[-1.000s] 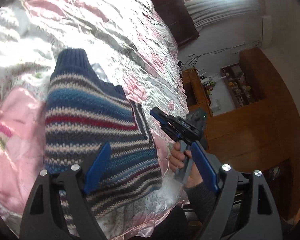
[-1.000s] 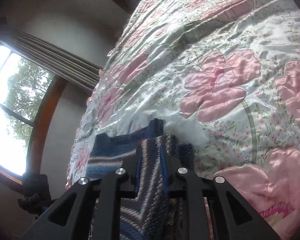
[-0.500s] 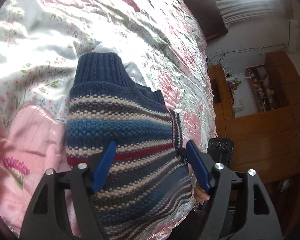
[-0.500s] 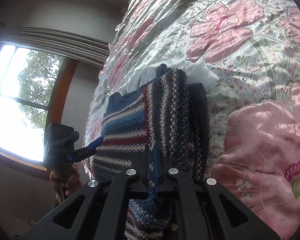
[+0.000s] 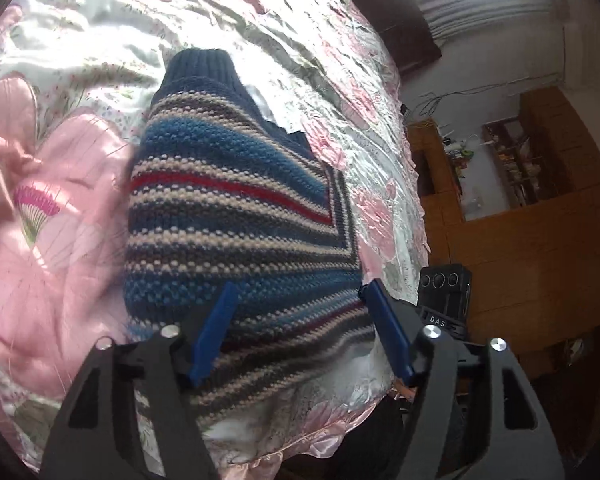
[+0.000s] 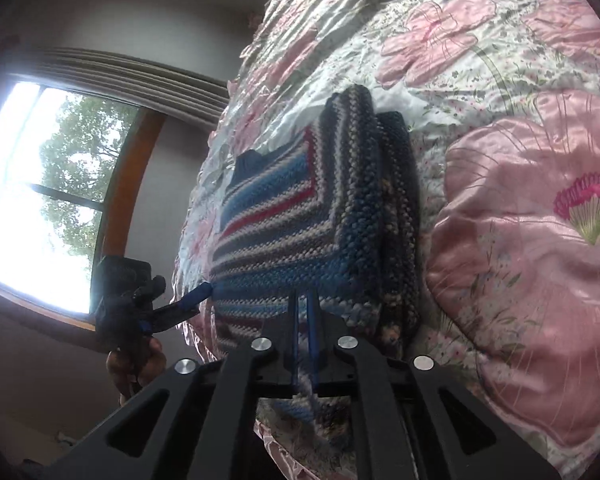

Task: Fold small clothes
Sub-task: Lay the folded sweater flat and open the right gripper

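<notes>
Left wrist view: the striped knit sweater (image 5: 236, 216) lies folded near the edge of the bed (image 5: 72, 216), on its pink floral cover. The left gripper (image 5: 300, 300) hovers over its near hem, fingers spread apart. The right gripper (image 6: 303, 300) has its fingers clenched on the sweater's near edge.

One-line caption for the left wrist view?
Open left gripper over a striped sweater on a floral bedspread.

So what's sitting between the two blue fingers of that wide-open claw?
The near hem of the striped knitted sweater, under the open left claw, in the left wrist view.
</notes>
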`<state>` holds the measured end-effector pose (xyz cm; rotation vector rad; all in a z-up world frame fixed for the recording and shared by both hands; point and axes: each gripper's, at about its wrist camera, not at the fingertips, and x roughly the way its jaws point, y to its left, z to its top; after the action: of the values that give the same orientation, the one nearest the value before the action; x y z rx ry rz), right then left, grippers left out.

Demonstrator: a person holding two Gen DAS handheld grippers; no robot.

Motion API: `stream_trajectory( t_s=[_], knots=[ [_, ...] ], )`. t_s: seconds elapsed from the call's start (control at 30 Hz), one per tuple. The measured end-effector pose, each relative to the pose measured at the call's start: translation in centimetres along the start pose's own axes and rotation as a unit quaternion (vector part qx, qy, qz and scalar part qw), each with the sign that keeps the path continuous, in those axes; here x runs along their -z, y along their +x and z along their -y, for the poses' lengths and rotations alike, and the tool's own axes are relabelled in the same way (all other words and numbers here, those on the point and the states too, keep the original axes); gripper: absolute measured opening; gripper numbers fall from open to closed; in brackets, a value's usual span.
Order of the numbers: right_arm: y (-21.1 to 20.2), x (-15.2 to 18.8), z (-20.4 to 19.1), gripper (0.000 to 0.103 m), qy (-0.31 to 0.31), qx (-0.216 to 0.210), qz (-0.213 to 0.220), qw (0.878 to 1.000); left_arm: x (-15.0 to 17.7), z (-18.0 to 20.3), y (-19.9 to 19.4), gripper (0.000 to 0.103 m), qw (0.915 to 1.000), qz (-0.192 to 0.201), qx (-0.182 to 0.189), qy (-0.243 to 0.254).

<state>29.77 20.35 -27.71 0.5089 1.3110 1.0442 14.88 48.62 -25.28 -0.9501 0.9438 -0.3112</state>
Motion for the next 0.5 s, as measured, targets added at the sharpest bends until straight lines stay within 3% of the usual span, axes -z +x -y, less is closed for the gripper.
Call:
stream_trajectory(
  t_s=[0.07, 0.13, 0.2, 0.33, 0.4, 0.47, 0.5],
  knots=[
    [-0.6, 1.4, -0.9, 0.005, -0.011, 0.001, 0.002, 1.000, 1.4, 0.9, -0.7, 0.071, 0.9998, -0.001, -0.006, 0.017],
    [0.0, 2.2, -0.1, 0.005, -0.003, 0.014, -0.004, 1.000, 2.5, 0.4, -0.2, 0.072, 0.9991, -0.008, -0.035, 0.023],
    [1.4, 2.9, 2.1, 0.000, 0.022, 0.038, -0.019, 0.999, 3.1, -1.8, 1.1, 0.071, 0.9977, -0.023, -0.063, -0.001],
    [1.2, 3.8, 2.2, 0.002, 0.032, 0.041, -0.002, 0.999, 3.5, -3.9, 1.3, 0.070, 0.9980, -0.007, -0.048, -0.040],
    [-0.3, 4.4, 0.1, 0.026, 0.014, 0.056, 0.015, 0.998, 4.0, -2.6, 0.3, 0.089, 0.9977, 0.004, -0.056, -0.038],
    [-2.4, 5.6, -2.7, 0.075, -0.008, 0.096, 0.037, 0.995, 5.3, 0.0, -1.6, 0.092, 0.9926, 0.027, -0.119, -0.005],
    [-3.6, 6.6, -4.7, 0.085, -0.035, 0.140, 0.050, 0.988, 6.2, 1.7, -2.4, 0.096, 0.9857, 0.035, -0.164, 0.017]
  ],
)
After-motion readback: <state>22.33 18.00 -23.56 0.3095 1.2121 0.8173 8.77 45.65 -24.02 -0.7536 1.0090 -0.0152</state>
